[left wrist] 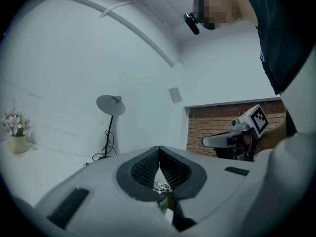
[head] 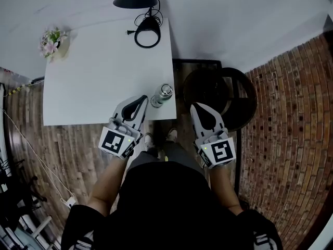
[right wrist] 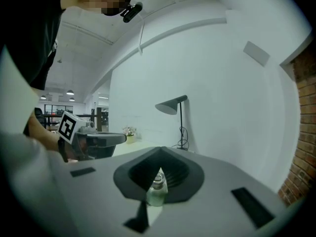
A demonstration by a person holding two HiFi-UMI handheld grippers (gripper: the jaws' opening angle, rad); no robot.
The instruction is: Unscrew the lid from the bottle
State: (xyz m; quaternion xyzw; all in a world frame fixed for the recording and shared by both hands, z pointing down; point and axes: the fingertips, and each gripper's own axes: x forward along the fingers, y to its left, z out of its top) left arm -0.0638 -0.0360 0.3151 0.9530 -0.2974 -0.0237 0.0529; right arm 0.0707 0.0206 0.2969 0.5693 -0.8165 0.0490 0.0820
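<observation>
Bottle [head: 162, 95] upright on the table [head: 93, 87], close to its near right corner and edge, lid [head: 166, 90] on. Left gripper [head: 144, 98] just beside it, jaws pressed together, nothing between them. Right gripper [head: 193, 107] off the table's edge on the other side, near but apart, jaws likewise closed and empty. Judged not yet started: no hold on body or lid.

Risks from here:
- Closed jaws moving in: likely to knock the bottle instead of taking it. So near the edge, one nudge is enough to send it onto the floor [head: 67, 150]. Better to open both before closing in.
- Clear, smooth body: apt to spin in the pads if clamped too lightly while turning the lid, so no unscrewing at all.
- Small lid: easy to catch off-centre and lose mid-turn.
- Holding too high on the body: would crowd the lid and leave no room for the other gripper.
- Pulling sideways while twisting: could tilt the bottle out of the hold.
</observation>
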